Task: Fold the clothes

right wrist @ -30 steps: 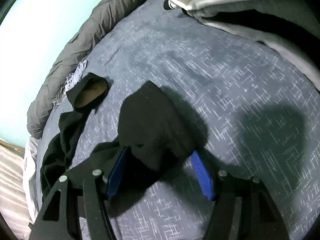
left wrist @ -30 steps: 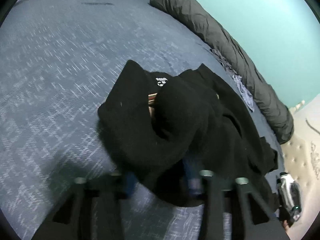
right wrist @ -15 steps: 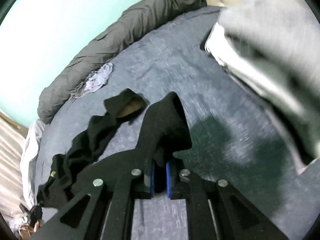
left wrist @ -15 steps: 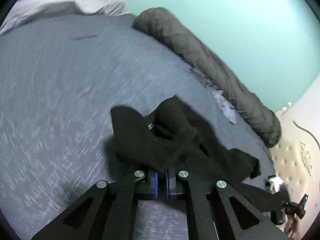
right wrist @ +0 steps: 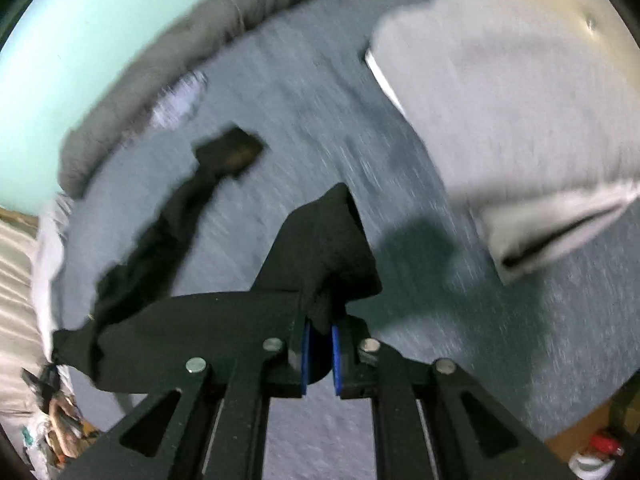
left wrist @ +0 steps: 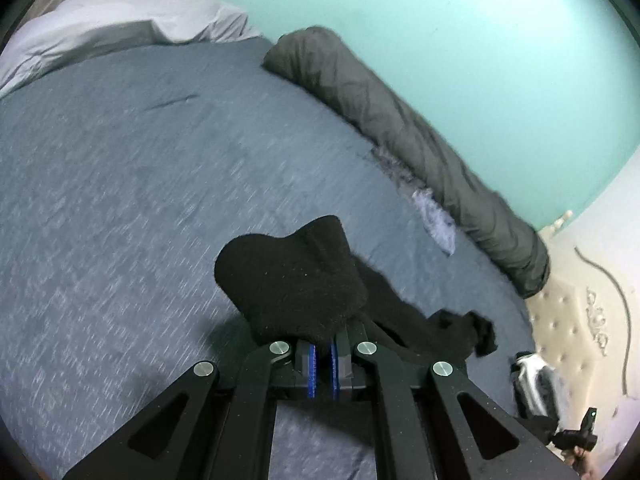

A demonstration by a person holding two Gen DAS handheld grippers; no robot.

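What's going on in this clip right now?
A person is working on a black garment on a bed with a blue-grey cover, one handheld gripper in each hand. The left gripper and the right gripper are each shut on a bunch of its cloth, and the rest trails across the bed. It is not folded yet. A grey blanket lies nearby.

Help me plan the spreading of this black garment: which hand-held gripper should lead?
Probably right hand-held gripper: like the left it pinches the black garment, but long trailing fabric hangs on its side.
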